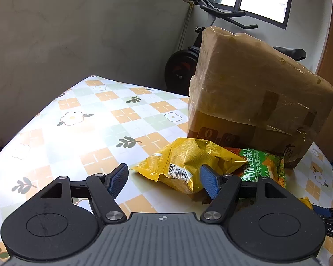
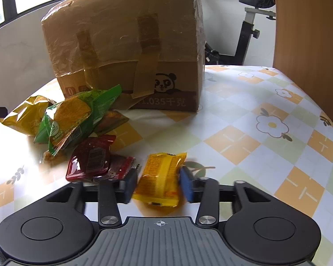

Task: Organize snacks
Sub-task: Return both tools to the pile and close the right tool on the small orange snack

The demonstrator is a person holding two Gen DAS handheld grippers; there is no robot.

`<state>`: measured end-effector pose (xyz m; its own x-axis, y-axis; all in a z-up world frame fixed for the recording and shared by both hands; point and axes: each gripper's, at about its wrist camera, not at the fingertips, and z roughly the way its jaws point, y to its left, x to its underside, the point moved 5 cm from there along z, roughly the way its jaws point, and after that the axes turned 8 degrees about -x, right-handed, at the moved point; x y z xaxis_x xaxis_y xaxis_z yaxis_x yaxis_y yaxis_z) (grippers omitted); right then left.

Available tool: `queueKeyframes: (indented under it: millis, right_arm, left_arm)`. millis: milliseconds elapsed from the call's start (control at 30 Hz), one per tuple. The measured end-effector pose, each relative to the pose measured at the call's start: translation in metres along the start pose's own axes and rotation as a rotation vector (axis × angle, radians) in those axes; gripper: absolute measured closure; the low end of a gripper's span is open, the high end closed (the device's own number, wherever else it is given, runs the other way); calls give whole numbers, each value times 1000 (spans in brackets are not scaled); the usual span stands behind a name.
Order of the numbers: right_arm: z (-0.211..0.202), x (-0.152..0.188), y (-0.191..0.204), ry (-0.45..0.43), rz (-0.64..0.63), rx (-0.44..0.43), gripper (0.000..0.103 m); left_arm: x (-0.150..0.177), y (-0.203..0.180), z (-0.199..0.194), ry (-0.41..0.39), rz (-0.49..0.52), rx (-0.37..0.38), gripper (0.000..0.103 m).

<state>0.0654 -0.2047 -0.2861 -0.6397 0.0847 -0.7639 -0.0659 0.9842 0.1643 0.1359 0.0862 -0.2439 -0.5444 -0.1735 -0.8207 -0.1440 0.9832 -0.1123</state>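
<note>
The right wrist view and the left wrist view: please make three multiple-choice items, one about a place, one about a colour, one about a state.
1. Where is the cardboard box?
A. on the table, behind the snacks
B. on the floor
C. on a chair

2. What colour is the packet between the right tongs?
A. blue
B. orange-yellow
C. white

3. How are the left tongs?
A. shut on a can
B. out of view
C. open

Answers: 1 A, it stands on the flowered cloth; 2 B, its wrapper shows it; 3 C, pads stand apart.

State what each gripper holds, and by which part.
The right gripper pinches the small orange snack packet across its long side edges. The left gripper holds nothing; its jaws stand open by the yellow crinkled bag.
</note>
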Motion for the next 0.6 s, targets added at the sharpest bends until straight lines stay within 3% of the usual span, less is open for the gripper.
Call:
queueKeyframes:
  millis: [133, 400, 500, 600]
  right_arm:
    - [7, -9, -6, 2, 16, -41, 69]
    - [26, -25, -18, -11, 49, -41, 69]
    - [26, -22, -17, -39, 34, -43, 69]
    - [24, -20, -17, -47, 37, -51, 69]
  left_arm:
    - [-7, -3, 2, -11, -15, 12, 29]
    - [-22, -27, 28, 21, 59, 80, 26]
    - [-23, -35, 39, 40, 126, 121, 21]
    - [-18, -41, 45, 41, 214, 113, 21]
